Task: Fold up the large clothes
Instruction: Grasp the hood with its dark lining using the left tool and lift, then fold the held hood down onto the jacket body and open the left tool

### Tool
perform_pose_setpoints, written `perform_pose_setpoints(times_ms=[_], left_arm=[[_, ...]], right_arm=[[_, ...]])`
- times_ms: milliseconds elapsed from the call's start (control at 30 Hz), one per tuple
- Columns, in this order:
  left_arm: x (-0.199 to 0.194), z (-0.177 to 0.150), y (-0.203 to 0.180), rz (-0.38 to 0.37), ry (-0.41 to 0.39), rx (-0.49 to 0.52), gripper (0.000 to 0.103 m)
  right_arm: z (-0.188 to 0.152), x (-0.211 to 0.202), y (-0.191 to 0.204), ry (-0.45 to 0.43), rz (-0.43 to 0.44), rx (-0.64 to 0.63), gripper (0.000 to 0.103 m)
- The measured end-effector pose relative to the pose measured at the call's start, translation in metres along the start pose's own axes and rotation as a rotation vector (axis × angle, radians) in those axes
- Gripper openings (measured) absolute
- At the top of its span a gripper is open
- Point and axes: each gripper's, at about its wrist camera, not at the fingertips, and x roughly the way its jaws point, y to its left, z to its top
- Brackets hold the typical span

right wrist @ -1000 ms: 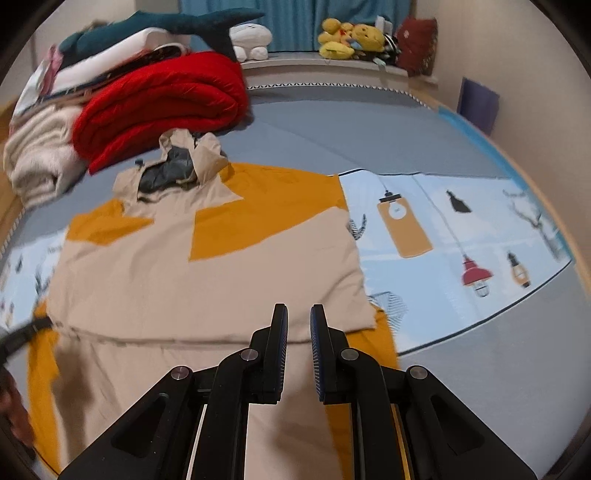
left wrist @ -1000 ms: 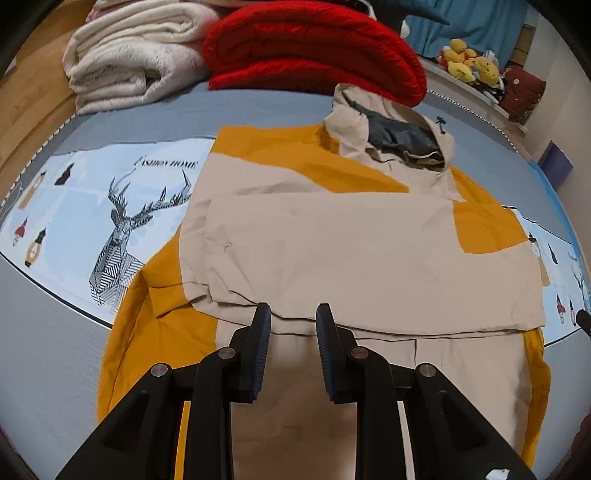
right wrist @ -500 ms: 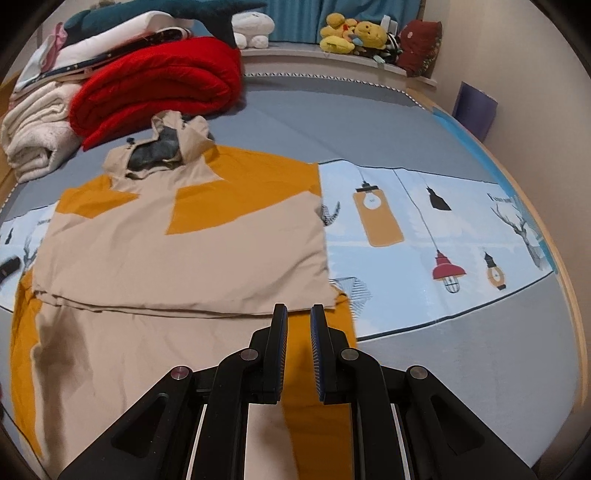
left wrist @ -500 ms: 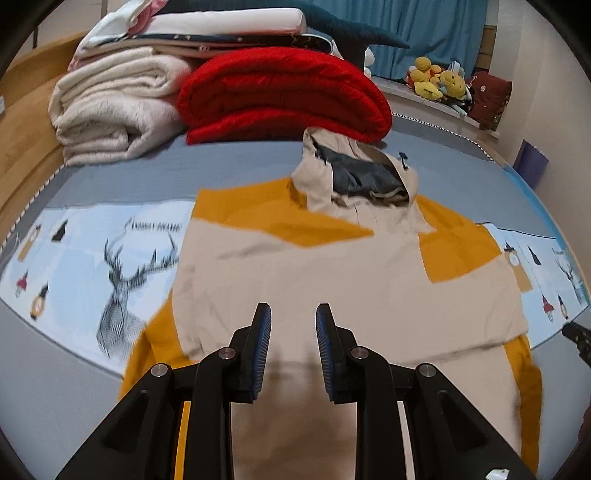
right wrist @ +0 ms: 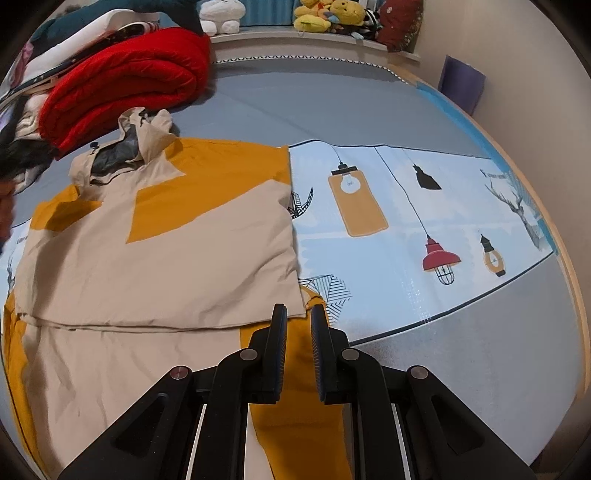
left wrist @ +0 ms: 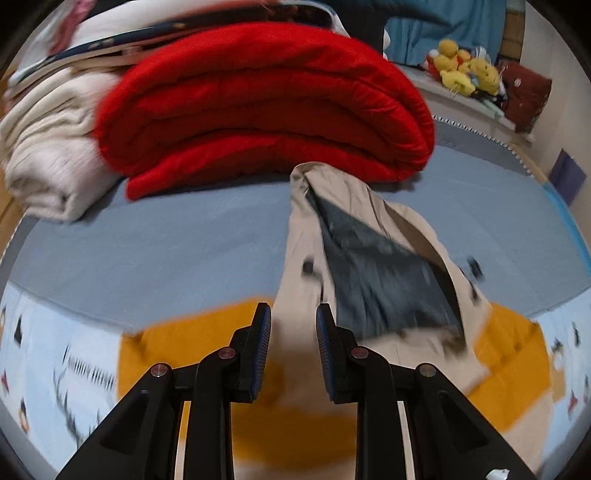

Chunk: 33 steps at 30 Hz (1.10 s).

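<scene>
Lying flat on one bed (right wrist: 332,96), one jacket (right wrist: 155,266); both grippers' fingers apart, empty.

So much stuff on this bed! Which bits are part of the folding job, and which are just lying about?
Part of the job:
jacket
left gripper
right gripper

Just lying about:
red quilt
cream blanket
plush toys
purple box

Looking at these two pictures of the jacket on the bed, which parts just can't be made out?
- Left wrist view: the jacket is smeared by motion blur; the small dark bits on its hood cannot be identified.
- Left wrist view: the bedsheet lettering is blurred, unreadable.
- Right wrist view: the jacket's lower hem runs behind the right gripper and off the bottom edge.
- Right wrist view: a dark blurred shape at the left edge, cut off.
</scene>
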Motion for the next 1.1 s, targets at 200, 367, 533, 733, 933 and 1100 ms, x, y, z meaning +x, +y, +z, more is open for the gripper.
perform_pose_setpoints(times_ms=[200, 367, 533, 733, 933, 1100], left_arm=[[0.081, 0.041, -0.018, 0.074, 0.101, 0.024, 0.048], [0.134, 0.040, -0.027, 0.108, 0.233, 0.073, 0.035], [0.110, 0.048, -0.025, 0.114, 0.154, 0.106, 0.006], [-0.016, -0.009, -0.052, -0.065, -0.110, 0.380, 0.003], [-0.110, -0.162, -0.021, -0.127, -0.197, 0.544, 0.008], [-0.139, -0.233, 0.019, -0.146, -0.122, 0.431, 0.010]], right_arm=[[0.003, 0.013, 0.009, 0.017, 0.014, -0.017, 0.015], [0.004, 0.018, 0.010, 0.028, 0.015, -0.030, 0.015], [0.008, 0.020, 0.001, 0.028, 0.001, -0.002, 0.015], [0.013, 0.009, 0.002, 0.008, 0.031, 0.005, 0.015], [0.017, -0.013, 0.000, -0.036, 0.054, 0.041, 0.015], [0.016, -0.024, 0.001, -0.054, 0.075, 0.064, 0.015]])
